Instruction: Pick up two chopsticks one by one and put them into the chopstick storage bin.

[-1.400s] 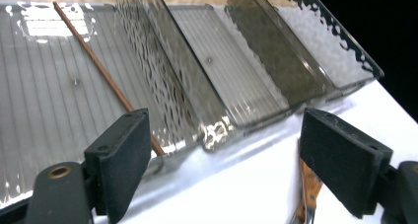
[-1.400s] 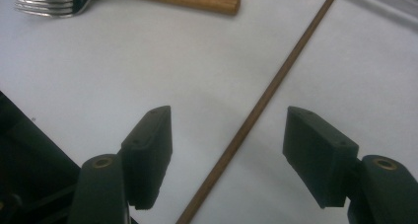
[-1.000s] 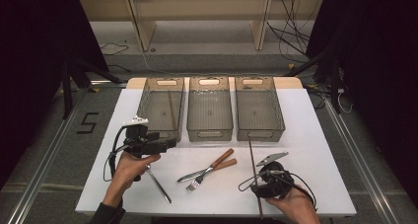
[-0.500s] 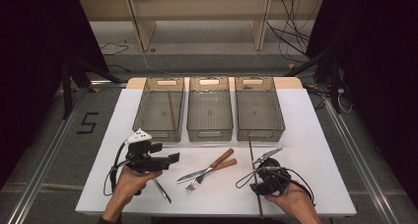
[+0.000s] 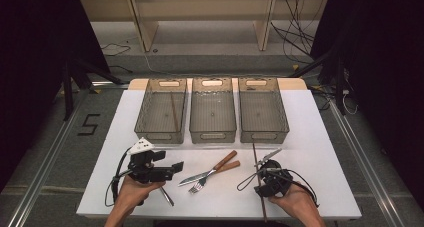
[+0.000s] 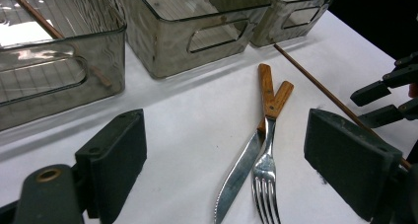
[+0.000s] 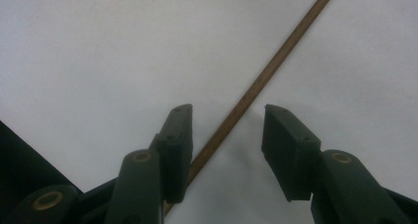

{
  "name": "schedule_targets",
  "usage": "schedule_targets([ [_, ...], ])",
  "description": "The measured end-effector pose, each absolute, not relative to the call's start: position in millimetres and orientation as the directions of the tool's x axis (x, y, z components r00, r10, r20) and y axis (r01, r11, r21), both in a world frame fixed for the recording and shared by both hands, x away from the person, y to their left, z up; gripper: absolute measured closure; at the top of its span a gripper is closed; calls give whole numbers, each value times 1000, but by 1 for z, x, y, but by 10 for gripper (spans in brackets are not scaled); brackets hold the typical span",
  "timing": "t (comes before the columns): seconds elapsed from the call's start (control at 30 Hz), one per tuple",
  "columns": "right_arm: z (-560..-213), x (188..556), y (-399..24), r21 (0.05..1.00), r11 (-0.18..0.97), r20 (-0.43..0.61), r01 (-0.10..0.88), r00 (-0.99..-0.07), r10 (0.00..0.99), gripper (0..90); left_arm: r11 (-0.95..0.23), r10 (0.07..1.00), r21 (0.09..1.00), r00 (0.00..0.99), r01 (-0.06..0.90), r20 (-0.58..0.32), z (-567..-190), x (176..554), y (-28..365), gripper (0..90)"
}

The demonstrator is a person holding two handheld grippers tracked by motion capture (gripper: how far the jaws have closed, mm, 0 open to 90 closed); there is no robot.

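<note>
Near right: thin brown wooden chopstick (image 7: pixel 256 86), straight and round, lies flat on the white table (image 5: pixel 320 137). Right gripper (image 5: pixel 263 174) over it; jaws about half open and just been closing, stick between the pads, near one pad, not pressed. Left gripper (image 5: pixel 172 168): jaws wide, holding nothing. Centre: steel fork (image 6: pixel 265 177) and knife (image 6: pixel 239 177), wooden handles crossed. Far: three smoky clear plastic bins (image 5: pixel 212 109).

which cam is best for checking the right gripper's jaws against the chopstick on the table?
Right gripper view. The chopstick runs diagonally between the right gripper jaws, which have just been closing, gaps still visible. The high view shows the stick's whole length but jaws tiny. The left gripper view catches its far stretch and the jaw tips sideways.
</note>
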State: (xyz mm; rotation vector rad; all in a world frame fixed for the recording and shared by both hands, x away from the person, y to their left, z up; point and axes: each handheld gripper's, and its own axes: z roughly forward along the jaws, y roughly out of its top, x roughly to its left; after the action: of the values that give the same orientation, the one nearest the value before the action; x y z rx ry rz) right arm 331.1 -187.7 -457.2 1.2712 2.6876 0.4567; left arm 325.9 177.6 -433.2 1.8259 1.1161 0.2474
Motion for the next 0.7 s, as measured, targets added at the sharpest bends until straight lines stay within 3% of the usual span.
schedule_targets([
  [0.3, -463, 337, -186, 286, 604, 0, 744, -631, 776, 614, -141, 777, 796, 564, 588, -280, -435, 325, 177, 160],
  [0.7, -462, 343, -186, 252, 612, -21, 750, -628, 778, 778, -156, 773, 791, 571, 592, -275, -437, 324, 173, 160],
])
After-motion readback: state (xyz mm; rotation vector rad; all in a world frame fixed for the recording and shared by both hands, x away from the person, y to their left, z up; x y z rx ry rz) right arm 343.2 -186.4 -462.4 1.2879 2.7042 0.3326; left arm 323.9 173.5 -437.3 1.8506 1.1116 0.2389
